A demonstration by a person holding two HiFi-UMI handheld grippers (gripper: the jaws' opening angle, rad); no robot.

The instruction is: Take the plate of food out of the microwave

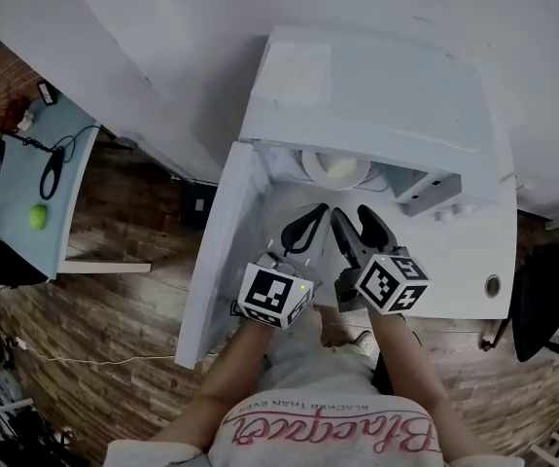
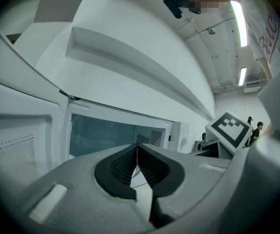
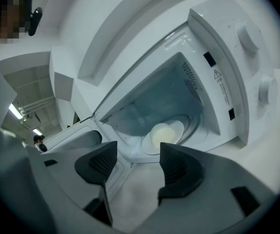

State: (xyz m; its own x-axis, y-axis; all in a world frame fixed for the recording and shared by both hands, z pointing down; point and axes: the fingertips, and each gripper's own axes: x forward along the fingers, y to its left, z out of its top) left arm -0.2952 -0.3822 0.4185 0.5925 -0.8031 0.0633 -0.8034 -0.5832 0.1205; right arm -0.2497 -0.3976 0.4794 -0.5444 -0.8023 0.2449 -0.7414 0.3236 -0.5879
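The left gripper [image 2: 137, 149] has its jaws pressed together on nothing. It is held level before the opening, probably only standing by. Beside it, the right gripper [image 3: 138, 147] has its jaws spread wide and empty, aimed at the cavity, I think to take the rim. The door [image 1: 216, 251] stands swung open at the left, giving access. The plate [image 3: 179, 127] with pale food [image 3: 161, 133] sits inside the microwave [image 1: 376, 105], untouched.

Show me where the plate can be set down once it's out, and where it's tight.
Bare tabletop lies in front of the microwave, between the right gripper and the round grommet hole. It is crowded at the opening: the plate takes most of its floor, the open door flanks its left, and the left gripper hovers beside the right.
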